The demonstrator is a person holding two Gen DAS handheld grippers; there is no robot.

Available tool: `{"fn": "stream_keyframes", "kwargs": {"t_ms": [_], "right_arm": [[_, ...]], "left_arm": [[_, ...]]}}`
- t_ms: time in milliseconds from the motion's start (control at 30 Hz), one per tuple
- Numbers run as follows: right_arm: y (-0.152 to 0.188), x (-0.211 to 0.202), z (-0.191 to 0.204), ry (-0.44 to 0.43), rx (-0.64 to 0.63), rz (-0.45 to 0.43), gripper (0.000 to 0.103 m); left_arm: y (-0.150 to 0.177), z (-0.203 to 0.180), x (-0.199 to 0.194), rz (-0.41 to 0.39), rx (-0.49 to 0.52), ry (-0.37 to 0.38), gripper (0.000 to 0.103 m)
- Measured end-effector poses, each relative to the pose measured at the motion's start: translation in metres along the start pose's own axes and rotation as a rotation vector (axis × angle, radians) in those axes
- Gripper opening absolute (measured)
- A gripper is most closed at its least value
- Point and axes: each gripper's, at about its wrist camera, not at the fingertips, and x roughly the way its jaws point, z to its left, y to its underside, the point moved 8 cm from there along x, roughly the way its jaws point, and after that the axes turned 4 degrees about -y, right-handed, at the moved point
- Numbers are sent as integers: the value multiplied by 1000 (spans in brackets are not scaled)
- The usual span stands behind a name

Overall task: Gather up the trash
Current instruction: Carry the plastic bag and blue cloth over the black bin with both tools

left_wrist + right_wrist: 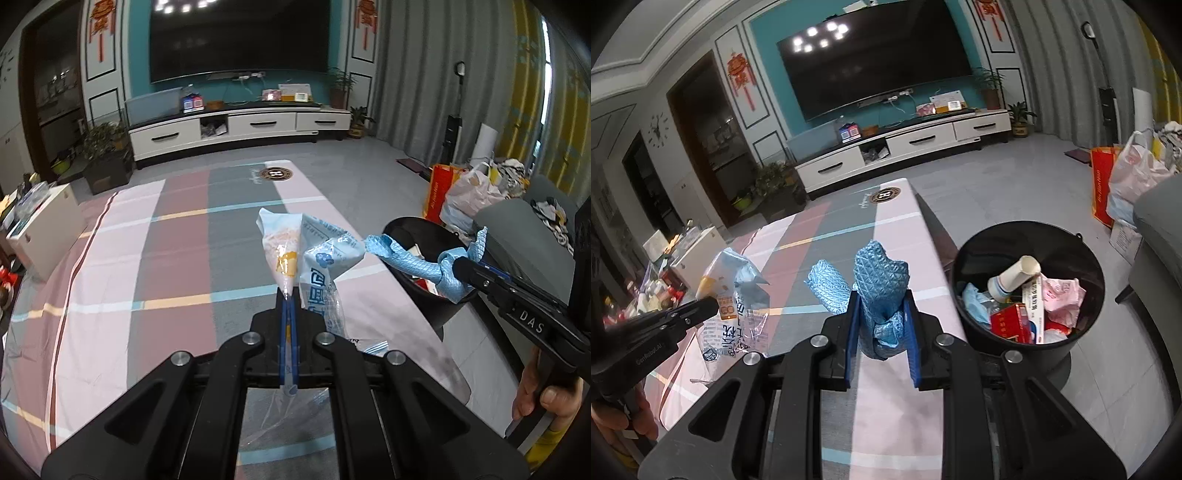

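crumpled blue cloth [882, 291], plastic wrappers [295, 254] lifted above table.

wrapper [295, 254]: crinkled glossy plastic | rag [882, 291]: quilted blue cloth | bin [1086, 251]: smooth black plastic

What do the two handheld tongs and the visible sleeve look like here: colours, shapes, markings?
Both tongs are black, with angular linkage arms joined by round silver bolts and blue pads lining the fingers. The left tongs carry pale "GenRobot.AI" lettering on the body, seen from the right wrist view. The right tongs show white "DAS" lettering from the left wrist view. A yellow sleeve shows at the right hand. No cables visible.
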Motion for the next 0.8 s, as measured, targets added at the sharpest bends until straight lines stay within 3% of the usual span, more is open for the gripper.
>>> {"fn": "stream_keyframes", "kwargs": {"t_ms": [800], "right_arm": [[5,-32,-84,68,159,-67,23]], "left_arm": [[-16,-103,34,13,199,72,3]]}}
